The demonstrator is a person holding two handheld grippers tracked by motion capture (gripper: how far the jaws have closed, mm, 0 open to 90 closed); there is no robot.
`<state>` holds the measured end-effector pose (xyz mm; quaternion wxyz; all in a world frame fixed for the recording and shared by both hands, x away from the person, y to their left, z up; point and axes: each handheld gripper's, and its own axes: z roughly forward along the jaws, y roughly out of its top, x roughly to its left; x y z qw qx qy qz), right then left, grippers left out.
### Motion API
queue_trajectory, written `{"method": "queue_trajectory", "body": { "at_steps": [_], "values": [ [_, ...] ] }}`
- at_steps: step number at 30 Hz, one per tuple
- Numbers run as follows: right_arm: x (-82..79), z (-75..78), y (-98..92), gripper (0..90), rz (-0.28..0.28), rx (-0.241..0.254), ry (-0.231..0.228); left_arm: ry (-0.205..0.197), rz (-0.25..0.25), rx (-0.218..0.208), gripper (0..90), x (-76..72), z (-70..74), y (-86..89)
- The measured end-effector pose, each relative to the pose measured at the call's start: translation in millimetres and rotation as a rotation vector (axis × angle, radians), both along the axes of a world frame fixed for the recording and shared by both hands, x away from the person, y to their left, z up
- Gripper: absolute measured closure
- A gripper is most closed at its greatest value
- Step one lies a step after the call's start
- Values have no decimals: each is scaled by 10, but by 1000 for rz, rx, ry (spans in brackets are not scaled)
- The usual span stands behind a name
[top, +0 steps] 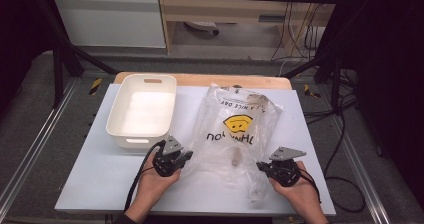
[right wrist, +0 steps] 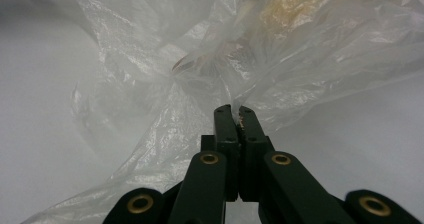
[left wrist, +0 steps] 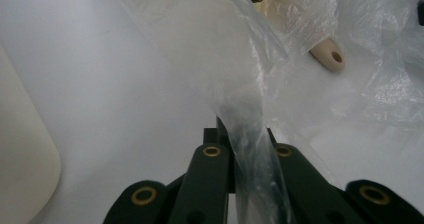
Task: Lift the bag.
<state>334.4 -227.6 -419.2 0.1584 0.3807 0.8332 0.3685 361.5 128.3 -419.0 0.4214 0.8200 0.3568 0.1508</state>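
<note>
A clear plastic bag with a yellow smiley print lies on the white table. My left gripper is shut on the bag's near left edge; in the left gripper view a strip of film runs between the jaws. My right gripper is shut on the bag's near right edge, and the film rises from the jaw tips. Inside the bag a beige handle end with a hole shows through the plastic.
A white plastic bin stands empty on the table left of the bag, close behind my left hand. The white table top has free room at the near left. Black frame bars and cables surround the table.
</note>
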Motion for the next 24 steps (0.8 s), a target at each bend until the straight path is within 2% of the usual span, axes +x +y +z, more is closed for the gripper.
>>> {"method": "queue_trajectory", "body": {
  "at_steps": [2,7,24],
  "values": [
    [28,14,25,900,4,5,16,11,-4,-8,900,18,23,5],
    [69,66,72,900,13,3,15,22,-11,-17,900,55,83,8],
    [177,187,125,900,39,21,6,20,-20,-22,900,152,265,24]
  ]
}}
